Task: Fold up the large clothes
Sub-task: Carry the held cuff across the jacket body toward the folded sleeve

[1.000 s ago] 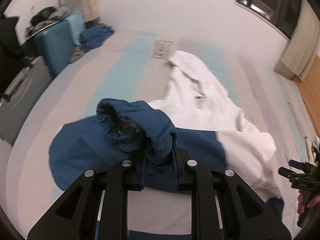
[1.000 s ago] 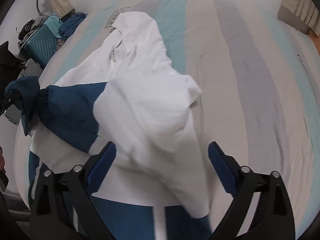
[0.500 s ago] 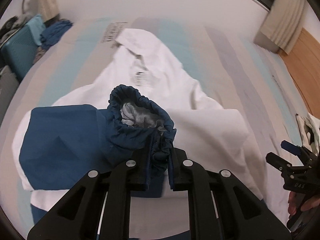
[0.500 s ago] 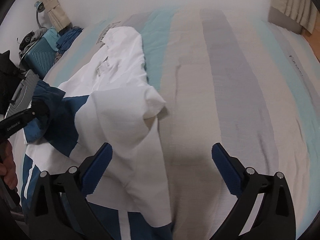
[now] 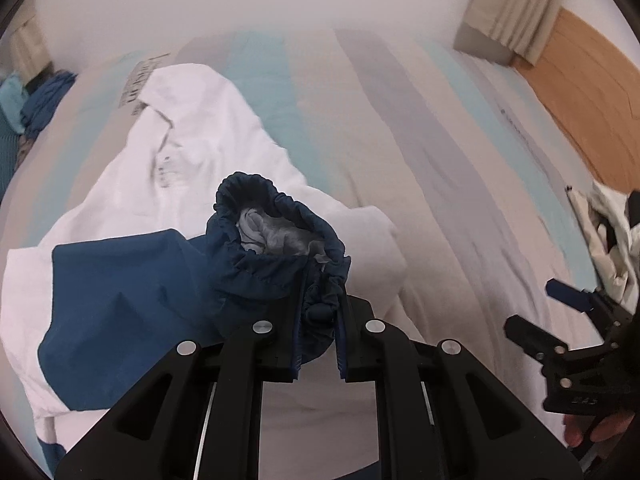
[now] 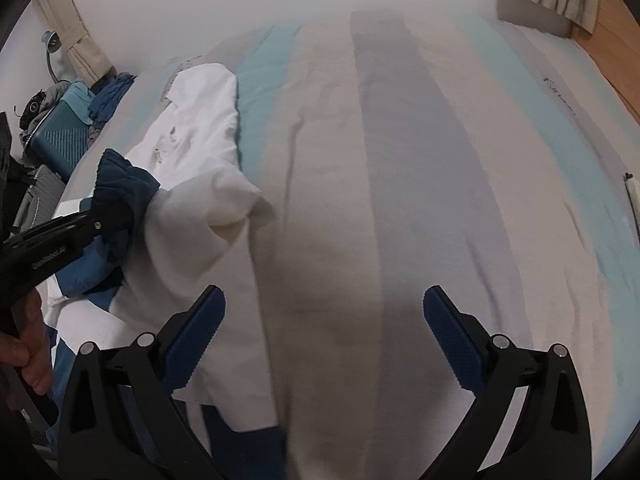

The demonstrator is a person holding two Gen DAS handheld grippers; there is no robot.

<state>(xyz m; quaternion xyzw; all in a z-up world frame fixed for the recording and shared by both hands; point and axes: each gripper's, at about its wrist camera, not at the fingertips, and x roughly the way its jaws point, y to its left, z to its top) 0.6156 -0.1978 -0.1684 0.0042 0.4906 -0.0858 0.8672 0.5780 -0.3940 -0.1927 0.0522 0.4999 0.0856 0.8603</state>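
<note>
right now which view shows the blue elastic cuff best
The left wrist view: the blue cuff sits centred, its opening and grey lining visible, pinched in the left claw. The right wrist view shows it only small, side-on at the left edge.

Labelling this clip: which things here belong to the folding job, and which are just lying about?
Job: jacket, its blue cuff, left gripper, right gripper, bed.
Lying about: suitcase, blue clothes, curtain.

Matt cloth jacket (image 5: 180, 168) on soft striped bedcover (image 5: 420, 152); glossy wood headboard (image 5: 580, 92)
</note>
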